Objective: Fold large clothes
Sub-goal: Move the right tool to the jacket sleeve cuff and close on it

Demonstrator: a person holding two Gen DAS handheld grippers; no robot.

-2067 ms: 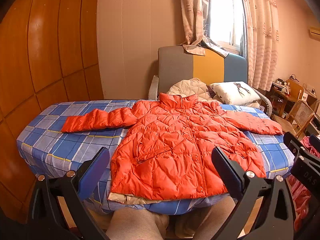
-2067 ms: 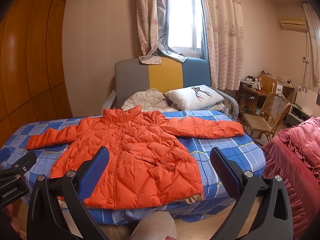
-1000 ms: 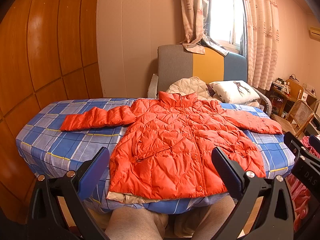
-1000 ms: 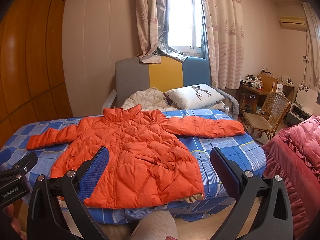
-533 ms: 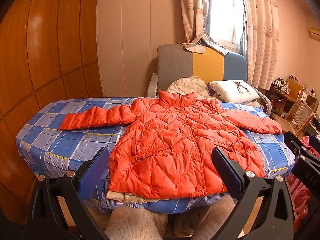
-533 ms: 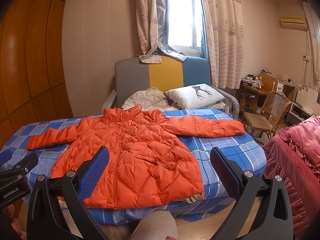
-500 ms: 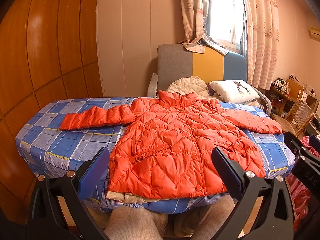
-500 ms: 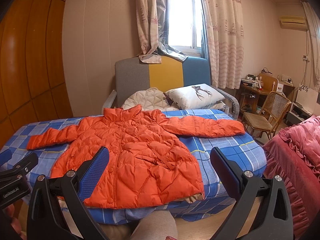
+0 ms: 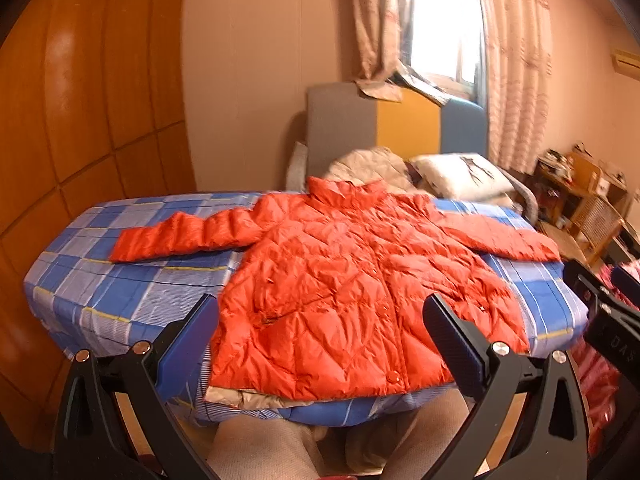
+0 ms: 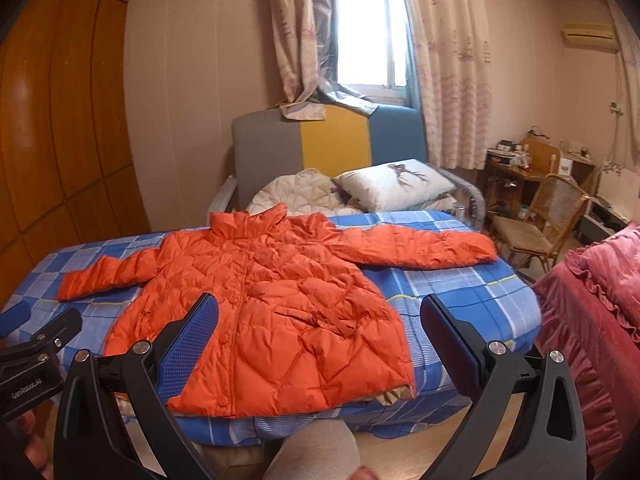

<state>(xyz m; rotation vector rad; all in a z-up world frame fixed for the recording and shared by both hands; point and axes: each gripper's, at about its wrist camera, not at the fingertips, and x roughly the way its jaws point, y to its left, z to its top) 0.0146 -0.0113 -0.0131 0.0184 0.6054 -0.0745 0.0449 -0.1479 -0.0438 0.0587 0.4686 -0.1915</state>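
An orange quilted puffer jacket (image 9: 344, 280) lies flat, front up and buttoned, on a bed with a blue checked sheet (image 9: 120, 280). Both sleeves are spread out to the sides and the collar points to the far side. It also shows in the right wrist view (image 10: 272, 304). My left gripper (image 9: 320, 340) is open and empty, held off the bed's near edge in front of the jacket's hem. My right gripper (image 10: 318, 336) is open and empty, also in front of the hem. Neither touches the jacket.
Behind the bed stands a grey, yellow and blue sofa (image 10: 332, 140) with a white pillow (image 10: 396, 184) and a cream quilt (image 10: 296, 192). A wicker chair (image 10: 536, 220) and a desk are at the right. A pink ruffled cover (image 10: 592, 304) is close on the right. Wooden panels line the left wall.
Both views have shifted slightly closer to the bed. The jacket has not moved and both grippers stay open.
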